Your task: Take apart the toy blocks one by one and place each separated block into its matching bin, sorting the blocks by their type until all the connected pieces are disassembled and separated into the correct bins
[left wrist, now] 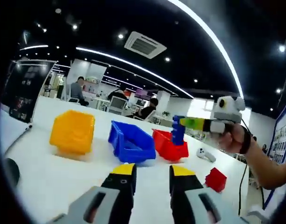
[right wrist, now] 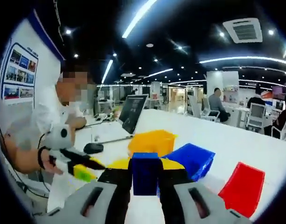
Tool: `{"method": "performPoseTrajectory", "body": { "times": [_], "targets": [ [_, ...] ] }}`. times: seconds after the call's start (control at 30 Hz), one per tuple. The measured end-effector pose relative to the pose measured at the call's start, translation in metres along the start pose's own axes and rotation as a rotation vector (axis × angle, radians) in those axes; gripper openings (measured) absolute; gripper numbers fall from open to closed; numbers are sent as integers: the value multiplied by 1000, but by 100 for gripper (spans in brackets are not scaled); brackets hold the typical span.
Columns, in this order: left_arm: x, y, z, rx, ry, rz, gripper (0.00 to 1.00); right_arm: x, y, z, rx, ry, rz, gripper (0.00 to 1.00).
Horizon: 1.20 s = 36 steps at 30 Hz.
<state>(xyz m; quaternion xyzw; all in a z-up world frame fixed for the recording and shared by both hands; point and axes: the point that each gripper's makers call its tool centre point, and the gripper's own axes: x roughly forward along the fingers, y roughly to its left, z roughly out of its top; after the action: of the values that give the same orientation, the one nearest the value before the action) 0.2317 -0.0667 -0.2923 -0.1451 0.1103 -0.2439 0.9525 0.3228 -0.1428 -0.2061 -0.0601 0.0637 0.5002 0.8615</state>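
We saw the small blue plastic toy block (right wrist: 145,172) clamped between the yellow-tipped black jaws of the right gripper (right wrist: 145,179), held up off the white tabletop (right wrist: 254,149). In the left gripper view that same block (left wrist: 178,130) hung in the air in front of the red bin, and the right gripper (left wrist: 188,123) holding it came in from the right side, a person's hand (left wrist: 233,136) wrapped around its grip.

Below and behind the block sat three open plastic bins in a row: the yellow bin (left wrist: 73,132), the blue bin (left wrist: 130,142) and the red bin (left wrist: 169,145). The blue and red bins stood close together, nearly touching; the yellow one stood apart, with bare white table between it and the blue. A loose red toy block (left wrist: 216,179) lay on the table near the right-hand edge, well clear of the bins.

The left gripper (left wrist: 151,173) stood with its jaws apart, nothing between them, over open tabletop in front of the bins. In the right gripper view we caught the left gripper (right wrist: 84,170) low at the left, near a black computer mouse (right wrist: 93,148) and a dark laptop (right wrist: 132,113) standing farther back on the table.
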Motion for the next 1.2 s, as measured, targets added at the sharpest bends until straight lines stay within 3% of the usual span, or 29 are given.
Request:
{"method": "performPoseTrajectory", "body": {
  "times": [0.07, 0.17, 0.23, 0.47, 0.57, 0.63, 0.67, 0.7, 0.73, 0.77, 0.83, 0.93, 1.2],
  "targets": [
    [-5, -9, -5, -24, 1, -22, 30, 21, -15, 12, -52, -30, -34, 23],
    [-10, -21, -8, -34, 5, -43, 30, 43, -36, 16, -30, -39, -69, 23],
    [-14, -27, -7, 3, -1, -48, 30, 55, -47, 14, -21, -25, -88, 23],
    [-34, -37, 0, 40, -11, -52, 30, 71, -52, -1, -5, 15, -92, 23],
    [-40, -35, 2, 48, -23, -43, 30, 79, -67, -6, 17, 18, -102, 23],
    [-42, -33, 0, 35, -21, -36, 30, 78, -66, -12, 24, 14, -114, 24],
    [-43, -32, -1, 26, -18, -36, 30, 76, -69, -17, 42, 30, -138, 29],
    [-43, -31, -3, 22, -16, -34, 30, 78, -72, -20, 49, 35, -140, 42],
    [-44, -29, -3, 22, -16, -23, 33, 77, -73, -23, 47, 38, -155, 63],
    [-45, -24, -3, 23, -20, 2, 36, 74, -76, -25, 34, 42, -177, 68],
    [-46, -20, -1, 30, -23, 8, 38, 68, -70, -25, 29, 35, -153, 58],
    [-48, -18, 2, 35, -32, 8, 38, 62, -69, -22, 47, 18, -161, 54],
    [-42, -26, -6, 21, -17, -2, 37, 43, -52, -5, 59, -40, -141, 52]
  ]
}}
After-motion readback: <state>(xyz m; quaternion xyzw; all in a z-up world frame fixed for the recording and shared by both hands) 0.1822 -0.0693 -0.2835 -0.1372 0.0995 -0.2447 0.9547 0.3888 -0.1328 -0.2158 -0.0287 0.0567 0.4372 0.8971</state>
